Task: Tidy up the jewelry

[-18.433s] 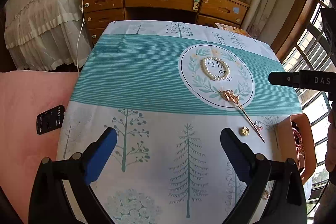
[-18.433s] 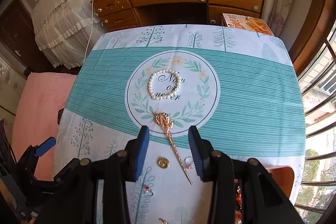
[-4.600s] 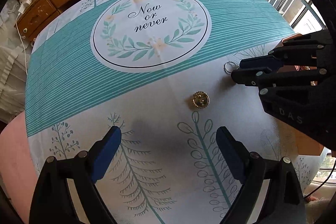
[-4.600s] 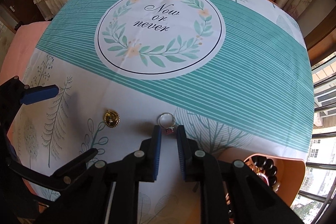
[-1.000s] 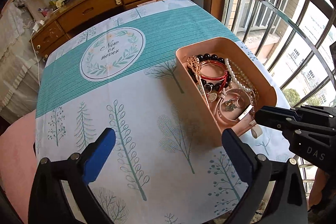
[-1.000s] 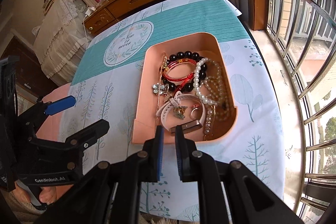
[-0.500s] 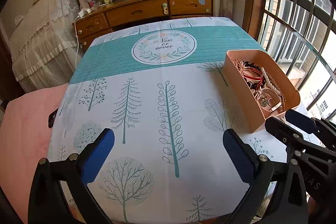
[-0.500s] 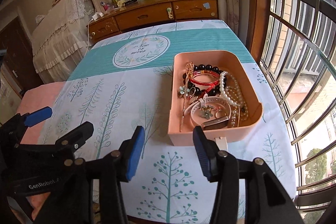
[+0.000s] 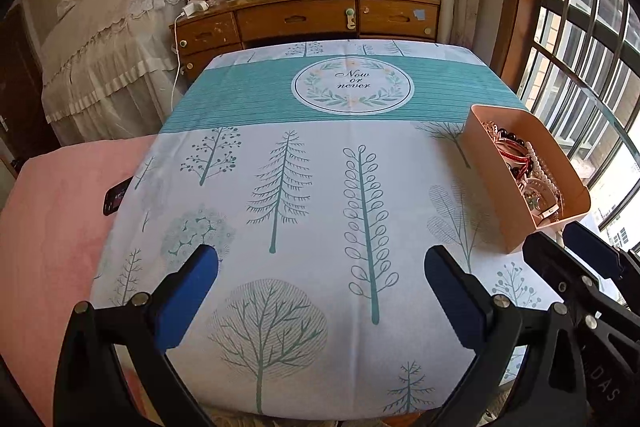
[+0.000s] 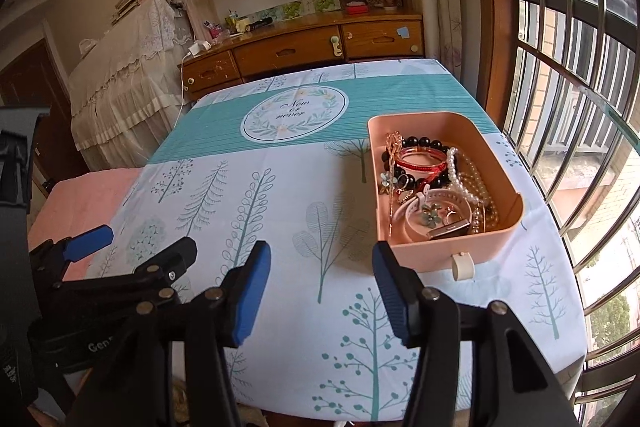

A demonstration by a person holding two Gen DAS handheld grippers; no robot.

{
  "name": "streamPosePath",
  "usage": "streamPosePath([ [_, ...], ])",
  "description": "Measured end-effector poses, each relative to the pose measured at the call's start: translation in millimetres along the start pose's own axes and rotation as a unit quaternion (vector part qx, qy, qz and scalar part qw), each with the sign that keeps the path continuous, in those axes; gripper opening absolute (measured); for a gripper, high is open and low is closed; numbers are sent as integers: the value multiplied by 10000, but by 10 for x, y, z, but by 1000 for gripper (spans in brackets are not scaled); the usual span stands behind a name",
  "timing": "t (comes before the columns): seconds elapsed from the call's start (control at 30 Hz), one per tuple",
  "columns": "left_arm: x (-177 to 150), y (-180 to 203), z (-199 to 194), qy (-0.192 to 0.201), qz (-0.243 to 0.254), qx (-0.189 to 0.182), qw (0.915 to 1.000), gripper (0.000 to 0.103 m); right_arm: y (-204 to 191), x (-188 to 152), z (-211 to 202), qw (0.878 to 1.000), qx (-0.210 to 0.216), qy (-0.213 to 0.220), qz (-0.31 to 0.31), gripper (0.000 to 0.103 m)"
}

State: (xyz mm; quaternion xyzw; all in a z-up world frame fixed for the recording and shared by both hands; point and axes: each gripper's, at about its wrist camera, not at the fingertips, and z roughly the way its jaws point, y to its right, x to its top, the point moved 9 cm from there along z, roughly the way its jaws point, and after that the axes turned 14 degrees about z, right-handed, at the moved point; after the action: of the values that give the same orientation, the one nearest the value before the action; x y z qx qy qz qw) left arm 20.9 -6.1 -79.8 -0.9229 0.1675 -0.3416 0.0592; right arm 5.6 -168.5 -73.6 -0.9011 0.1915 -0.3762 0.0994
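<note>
Both tongs were just hanging over the near edge of the table, nothing in either one. The left gripper (image 9: 320, 283) had its blue pads spread wide apart over the tree-print tablecloth (image 9: 280, 187), jaws empty. The right gripper (image 10: 320, 287) was parted too, a bit less wide, also holding nothing, and it sat just near of the pink tray (image 10: 506, 227).

That tray was on the right side of the table, close to the window bars (image 10: 580, 67). All the jewelry was piled inside it: a black bead bracelet (image 10: 420, 143) and a red bangle (image 10: 422, 157) toward the far end, a pearl strand (image 10: 466, 179) along the right wall, a gold hairpin (image 10: 391, 183) lying lengthwise along the left wall, and a white band (image 10: 416, 211) with a little flower piece (image 10: 432, 215) at the near end. A small white tag (image 10: 463, 265) stuck out of the tray's near wall. The smaller bits were too tangled to sort out.

The teal stripe with the "Now or never" wreath (image 9: 353, 85) sat at the far end of the cloth. Past that was a wooden desk (image 9: 312, 21), and a phone (image 9: 116, 195) lay on the pink cushion (image 9: 52, 227) off the left edge.
</note>
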Motion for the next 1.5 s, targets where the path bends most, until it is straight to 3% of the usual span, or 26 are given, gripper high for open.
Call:
streamPosePath([
  [1.5, -41, -54, 59, 107, -155, -37, 9998, 102, -7, 7, 6, 9999, 6, 114, -32, 54],
])
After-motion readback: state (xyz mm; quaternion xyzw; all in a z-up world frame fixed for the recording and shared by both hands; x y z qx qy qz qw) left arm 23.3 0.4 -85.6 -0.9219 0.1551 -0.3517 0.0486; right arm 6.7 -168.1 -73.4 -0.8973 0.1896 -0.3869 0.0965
